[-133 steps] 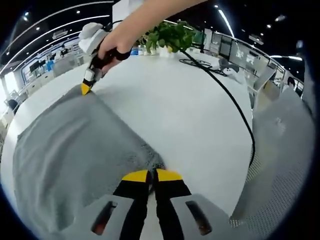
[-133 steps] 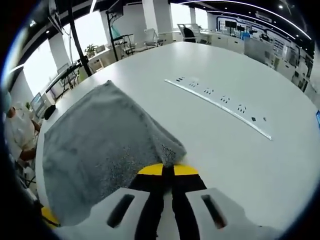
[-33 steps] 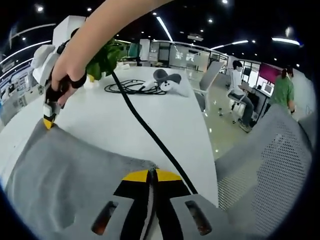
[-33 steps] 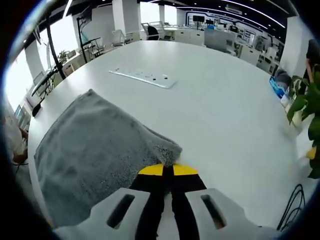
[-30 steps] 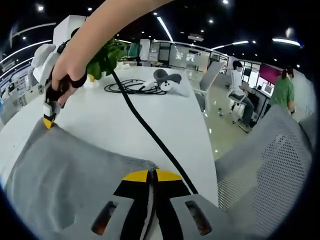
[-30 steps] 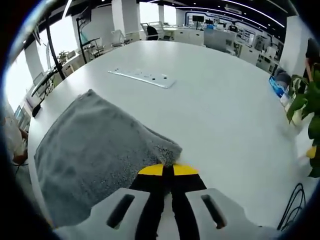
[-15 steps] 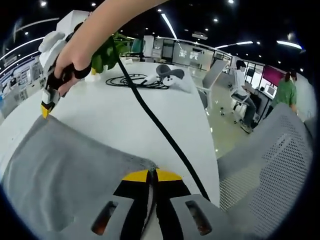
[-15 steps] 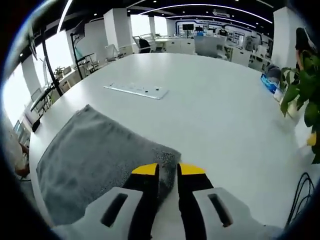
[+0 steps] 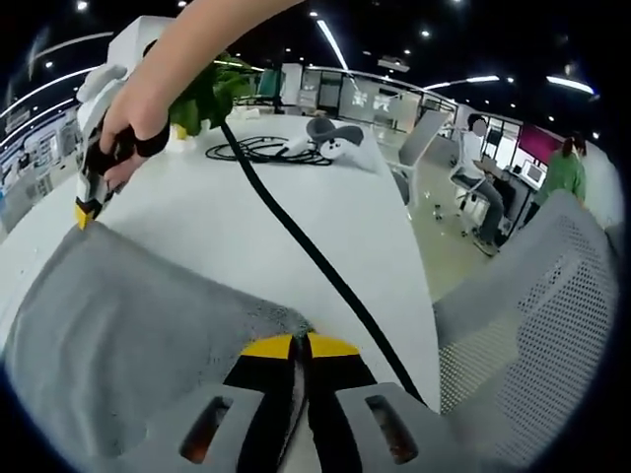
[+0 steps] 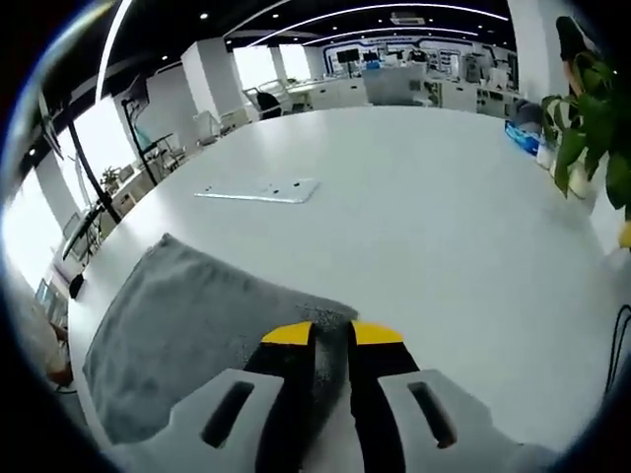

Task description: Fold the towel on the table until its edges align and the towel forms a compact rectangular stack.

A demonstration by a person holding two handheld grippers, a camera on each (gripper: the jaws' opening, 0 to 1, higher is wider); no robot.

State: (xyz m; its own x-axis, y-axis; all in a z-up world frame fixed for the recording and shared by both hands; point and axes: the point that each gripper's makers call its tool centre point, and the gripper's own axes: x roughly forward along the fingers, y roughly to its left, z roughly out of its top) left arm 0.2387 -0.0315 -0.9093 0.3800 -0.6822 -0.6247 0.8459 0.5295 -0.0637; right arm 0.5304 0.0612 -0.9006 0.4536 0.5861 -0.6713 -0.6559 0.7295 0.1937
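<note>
An open-plan office: a large round white worktop (image 10: 444, 197) with a built-in socket strip (image 10: 258, 192), mesh-backed office chairs (image 9: 537, 325), rows of desks with monitors (image 10: 394, 84) behind, strip ceiling lights (image 9: 330, 44), potted plants (image 10: 592, 99) and seated people (image 9: 478, 172) working.

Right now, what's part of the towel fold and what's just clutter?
Job:
- towel
- left claw, shut on a towel corner
- right claw, open at the towel's edge

Lying about:
- black cable
- potted plant
- white strip
- mesh chair
</note>
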